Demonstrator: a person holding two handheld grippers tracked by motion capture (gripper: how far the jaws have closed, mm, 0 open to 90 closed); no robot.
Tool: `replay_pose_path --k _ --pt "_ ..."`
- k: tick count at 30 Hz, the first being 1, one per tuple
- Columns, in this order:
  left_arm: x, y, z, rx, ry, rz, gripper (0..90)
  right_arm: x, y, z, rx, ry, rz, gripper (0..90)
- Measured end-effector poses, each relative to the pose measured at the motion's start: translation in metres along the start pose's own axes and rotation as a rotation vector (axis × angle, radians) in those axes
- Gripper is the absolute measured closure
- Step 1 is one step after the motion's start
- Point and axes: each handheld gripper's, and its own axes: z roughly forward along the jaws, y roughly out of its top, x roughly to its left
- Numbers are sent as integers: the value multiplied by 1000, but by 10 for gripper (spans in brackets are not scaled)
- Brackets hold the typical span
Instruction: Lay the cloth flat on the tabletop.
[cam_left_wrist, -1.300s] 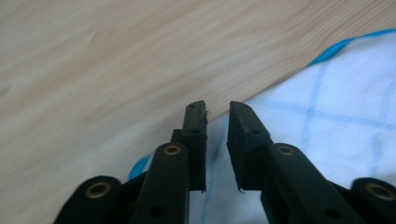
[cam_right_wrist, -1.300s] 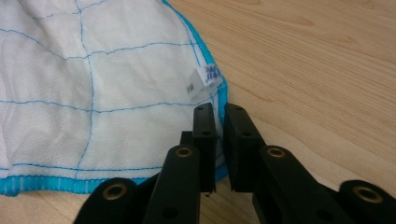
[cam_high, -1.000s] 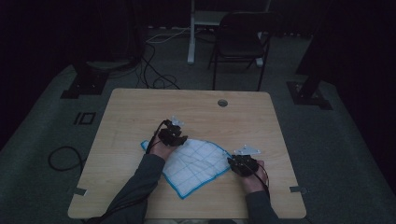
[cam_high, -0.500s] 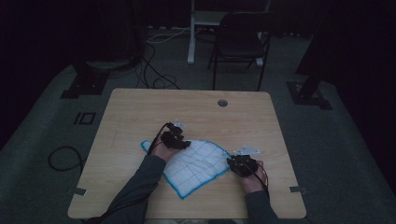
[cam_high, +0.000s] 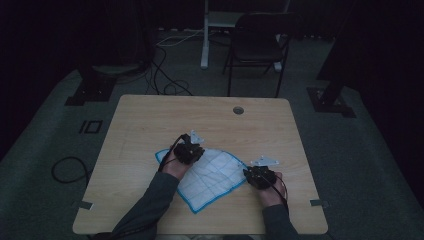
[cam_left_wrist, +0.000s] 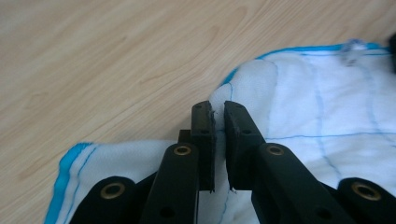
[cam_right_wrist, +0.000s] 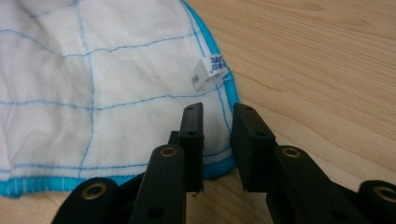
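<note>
Pinching a raised fold of the white cloth (cam_left_wrist: 327, 107) is what the left gripper (cam_left_wrist: 218, 109) is seen doing, its jaws nearly closed on a ridge of fabric near the blue-trimmed edge. The cloth lies flat on the wooden table (cam_high: 150, 120), toward the person's side, between the two hands. For the step judged to be in hand, a fold or lift, both holds should be secured before anything is raised. The right gripper (cam_right_wrist: 218, 114) is held low over the corner by the small label (cam_right_wrist: 210, 72), its jaws apart and straddling the blue hem, nothing yet gripped. In the high view the left gripper (cam_high: 188, 149) is reached farther forward; the right gripper (cam_high: 260, 176) is kept nearer the table's front edge
</note>
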Motion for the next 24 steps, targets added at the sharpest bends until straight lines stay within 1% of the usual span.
replay_pose_path --k 1,4,5,6,7,9,10,11,13,15,16,18,21,24 --pt "-7 -5 -5 -10 13 18 837 0 0 0 1 -2 -1 748" --pt "-27 -23 -14 -31 34 43 835 1 1 -2 -3 -7 -2 754" --pt "-32 -31 -16 -38 30 43 834 2 2 -3 -8 -7 -4 755" --pt "-38 -40 -18 -48 19 34 834 3 3 -4 -13 -5 -7 755" --pt "-41 -46 -19 -54 17 22 833 4 5 -6 -22 -6 -11 755" --pt "-48 -59 -19 -60 -4 -5 831 7 7 -7 -29 -1 -19 755" --pt "-52 -65 -19 -56 -5 3 831 8 9 -8 -32 3 -21 754" --pt "-55 -70 -19 -59 -9 -2 828 10 11 -8 -37 7 -29 753" --pt "-58 -77 -21 -78 -18 -35 825 14 15 -9 -49 21 -36 749" --pt "-60 -82 -22 -87 -7 -32 825 20 20 -9 -72 60 -30 743" --pt "-62 -84 -22 -91 -2 -27 824 24 23 -10 -80 74 -37 738" --pt "-64 -86 -23 -96 0 -28 820 34 30 -11 -96 100 -61 728" --pt "-65 -88 -23 -105 0 -40 820 49 41 -10 -124 148 -98 716" --pt "-66 -89 -23 -109 7 -37 818 63 50 -6 -128 190 -133 714"
